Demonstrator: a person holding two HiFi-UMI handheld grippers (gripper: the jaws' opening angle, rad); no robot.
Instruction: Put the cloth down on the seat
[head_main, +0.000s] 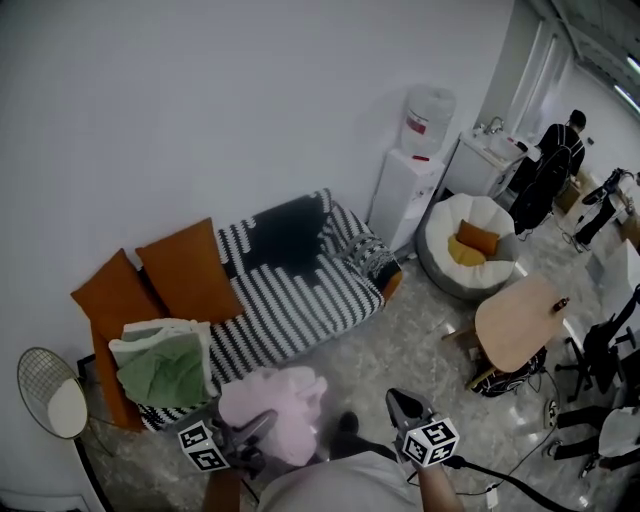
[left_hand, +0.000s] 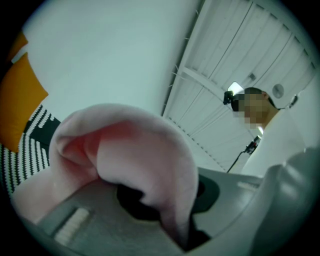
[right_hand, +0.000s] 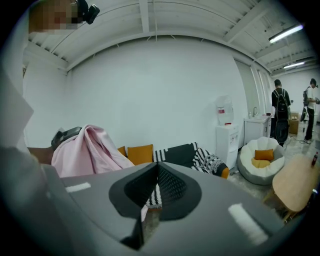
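Cloth (head_main: 275, 405), pink & bunched, sits at 6 o'clock in the head view, pinched in the left gripper (head_main: 250, 432). The left gripper view shows it up close: cloth (left_hand: 135, 150) humps over the left gripper (left_hand: 160, 205) and drops down btwn the two jaws, which are clamped on a fold of it. It hangs in the air just in front of the sofa (head_main: 300, 290), not lying on the seat (head_main: 285, 315).

Right gripper (head_main: 402, 405) is at approx 3 o'clock from the cloth, apart from it. In its own view the right gripper (right_hand: 156, 167) has both jaws closed tip to tip, w/ the cloth (right_hand: 87, 147) off at 10 o'clock from them.

Seat is covered in black & white stripes and lies at 12 o'clock from the cloth. A folded green & white blanket pile (head_main: 165, 365) rests on the seat's left end, at 10 o'clock from the cloth, w/ two orange cushions (head_main: 190, 270) leaning on the backrest behind it.

Water dispenser (head_main: 405, 195) stands at 2 o'clock from the sofa, against the wall. Beanbag (head_main: 470, 250) is just beside it at its 4 o'clock; a round wooden table (head_main: 520, 320) is at the beanbag's 5 o'clock.
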